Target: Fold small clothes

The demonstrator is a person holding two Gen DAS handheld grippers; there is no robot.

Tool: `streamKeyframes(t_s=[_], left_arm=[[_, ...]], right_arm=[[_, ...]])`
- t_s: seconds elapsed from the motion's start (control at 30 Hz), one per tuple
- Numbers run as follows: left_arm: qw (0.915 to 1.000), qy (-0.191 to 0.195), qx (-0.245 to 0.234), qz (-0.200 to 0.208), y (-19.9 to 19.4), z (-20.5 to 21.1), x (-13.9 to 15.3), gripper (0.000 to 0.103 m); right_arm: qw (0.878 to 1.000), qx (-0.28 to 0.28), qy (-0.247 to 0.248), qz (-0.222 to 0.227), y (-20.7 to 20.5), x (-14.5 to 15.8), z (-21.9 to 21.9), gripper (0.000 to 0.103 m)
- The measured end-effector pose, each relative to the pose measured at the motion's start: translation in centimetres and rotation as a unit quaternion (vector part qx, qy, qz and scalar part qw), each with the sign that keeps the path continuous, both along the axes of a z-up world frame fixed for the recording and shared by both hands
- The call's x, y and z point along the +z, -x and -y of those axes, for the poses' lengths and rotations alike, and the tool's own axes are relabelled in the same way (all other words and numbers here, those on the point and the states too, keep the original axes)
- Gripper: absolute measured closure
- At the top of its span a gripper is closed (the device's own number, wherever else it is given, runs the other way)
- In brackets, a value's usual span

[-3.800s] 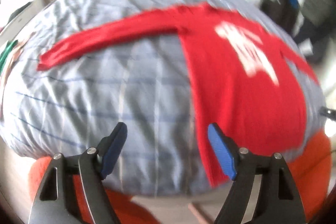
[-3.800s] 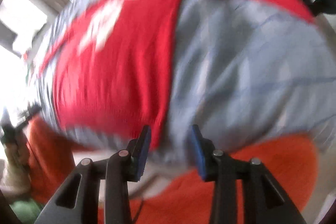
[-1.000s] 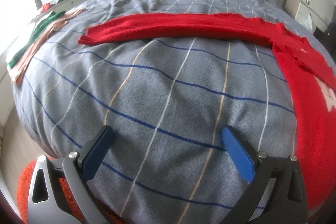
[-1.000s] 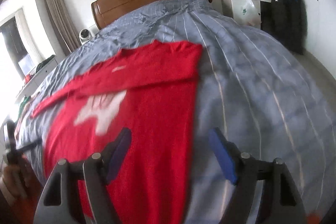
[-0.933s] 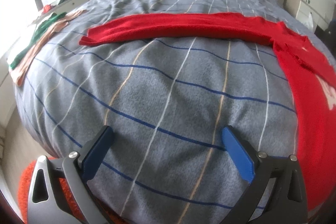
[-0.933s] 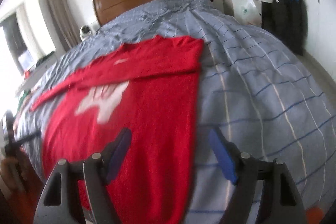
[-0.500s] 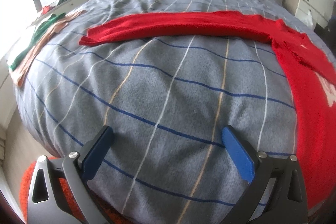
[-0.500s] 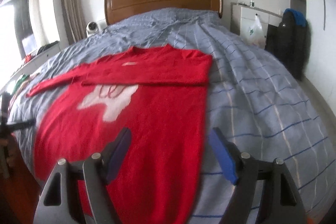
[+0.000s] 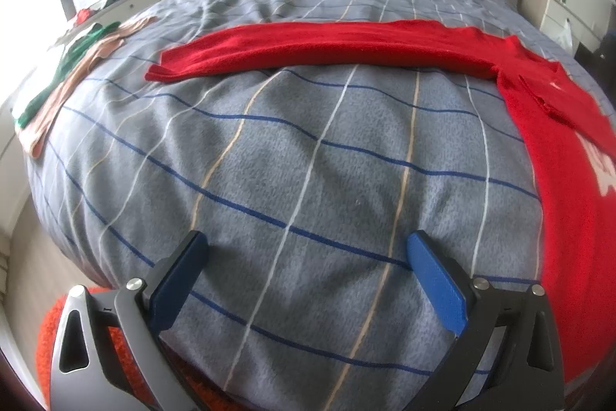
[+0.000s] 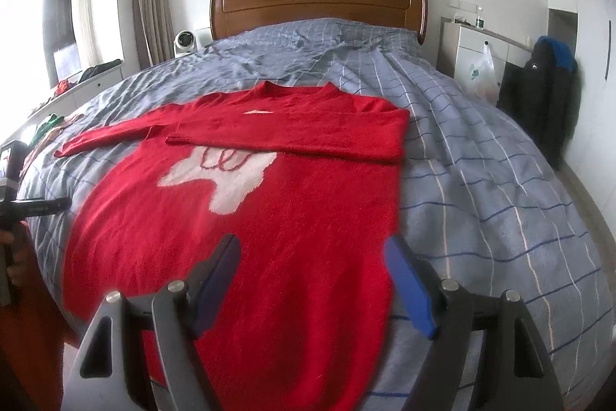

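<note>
- A red sweater [image 10: 246,218] lies flat, front up, on the bed [image 10: 481,180], filling the centre and lower left of the right wrist view; its white motif [image 10: 219,176] sits just left of centre.
- One sleeve [image 10: 292,137] is folded across the chest and ends left of centre; the other sleeve [image 9: 315,45] stretches straight out over the checked cover, running across the upper middle of the left wrist view with its cuff toward the left.
- The right hand-held gripper [image 10: 312,264] hovers over the sweater's lower part at the bottom of the frame, jaws spread wide and released, nothing between the blue pads [image 10: 408,280].
- The left hand-held gripper [image 9: 304,260] hangs over bare bed cover at the bottom of its frame, well apart from the outstretched sleeve, jaws likewise wide apart and empty.
- The sweater body fills the right edge of the left wrist view.
- Green and pink clothes [image 9: 73,64] lie at the bed's edge, upper left of that view.
- A wooden headboard [image 10: 319,2] stands at the top centre of the right wrist view, with a dark jacket [image 10: 546,95] at the right.
</note>
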State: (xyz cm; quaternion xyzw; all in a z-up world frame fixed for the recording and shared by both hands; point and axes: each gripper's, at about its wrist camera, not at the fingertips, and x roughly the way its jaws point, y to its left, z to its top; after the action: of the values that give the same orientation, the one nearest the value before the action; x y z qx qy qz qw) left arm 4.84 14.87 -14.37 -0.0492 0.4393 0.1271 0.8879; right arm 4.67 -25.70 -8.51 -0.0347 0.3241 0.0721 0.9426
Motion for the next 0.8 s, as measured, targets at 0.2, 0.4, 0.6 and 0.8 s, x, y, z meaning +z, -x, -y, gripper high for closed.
streamKeyframes(t_s=[0.2,0.4,0.6,0.8], left_arm=[[1.0,0.0,0.0,0.0,0.0,0.0,0.0,0.0],[1.0,0.007,-0.004,-0.003,0.1,-0.2,0.7,0.0],[0.9973,0.072,-0.01,0.011,0.3,-2.8,3.8,0.001],[0.987,0.152,0.039,0.035,-2.4,-11.4,7.0,0.001]], right_arm=[[1.0,0.003,0.005,0.005,0.1,0.0,-0.2,0.027],[1.0,0.006,0.009,0.011,0.2,0.3,-0.3,0.027],[1.0,0.009,0.012,0.012,0.2,0.2,-0.3,0.027],[0.999,0.026,0.02,0.012,0.3,0.0,-1.1,0.027]])
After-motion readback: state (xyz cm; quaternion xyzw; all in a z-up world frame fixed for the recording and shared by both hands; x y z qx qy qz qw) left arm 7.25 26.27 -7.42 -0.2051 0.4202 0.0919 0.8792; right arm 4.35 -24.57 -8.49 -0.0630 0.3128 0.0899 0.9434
